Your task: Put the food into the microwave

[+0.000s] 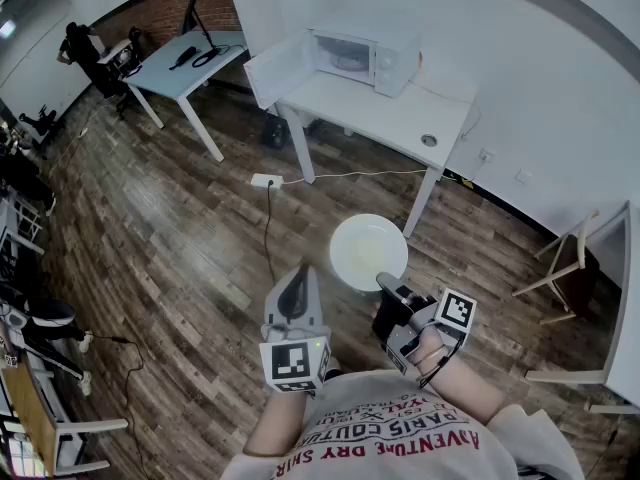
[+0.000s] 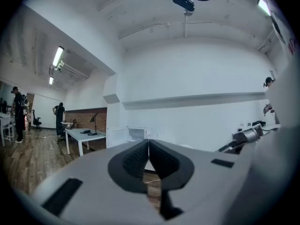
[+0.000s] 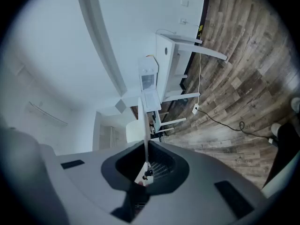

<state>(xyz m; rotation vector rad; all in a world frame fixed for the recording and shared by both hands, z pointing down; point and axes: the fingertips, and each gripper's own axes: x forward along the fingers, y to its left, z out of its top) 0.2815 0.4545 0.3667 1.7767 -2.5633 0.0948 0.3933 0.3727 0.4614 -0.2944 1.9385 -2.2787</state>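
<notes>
My right gripper [image 1: 385,286] is clamped on the near rim of the plate [image 1: 368,251], jaws almost together. The plate hangs over the floor [image 1: 180,228], well short of the microwave [image 1: 365,56]. The microwave sits on a table [image 1: 400,118] with its door [image 1: 277,68] swung open. My left gripper [image 1: 297,273] is just beside the right one, equally far from the microwave, its jaws pressed together on nothing. I can't tell what's on the plate.
</notes>
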